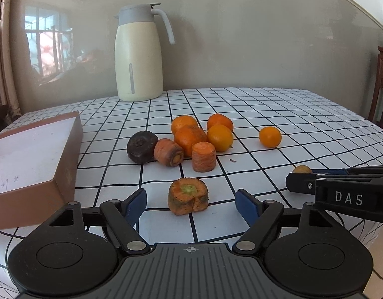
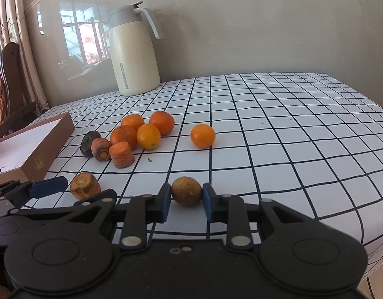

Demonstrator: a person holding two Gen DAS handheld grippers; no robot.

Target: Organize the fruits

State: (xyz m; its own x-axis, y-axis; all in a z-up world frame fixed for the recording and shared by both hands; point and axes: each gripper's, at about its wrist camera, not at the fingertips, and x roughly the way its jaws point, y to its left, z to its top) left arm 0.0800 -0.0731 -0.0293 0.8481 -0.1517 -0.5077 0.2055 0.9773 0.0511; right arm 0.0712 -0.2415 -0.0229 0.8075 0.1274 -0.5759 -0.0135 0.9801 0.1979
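Two grippers, two targets. Right gripper (image 2: 187,199) pinches brownish round fruit (image 2: 186,191) between both pads at near table edge; judgement: keep squeeze light, lift straight, avoid roll. Left gripper (image 1: 190,203) spread wide, nearest carrot stump (image 1: 188,196) between fingers, untouched; judgement: centre before closing. Count: five oranges, four clustered (image 1: 191,134), one apart (image 1: 270,137); four carrot chunks; one dark chunk (image 1: 142,146). One open box (image 1: 34,154) left, one jug (image 1: 139,52) behind.
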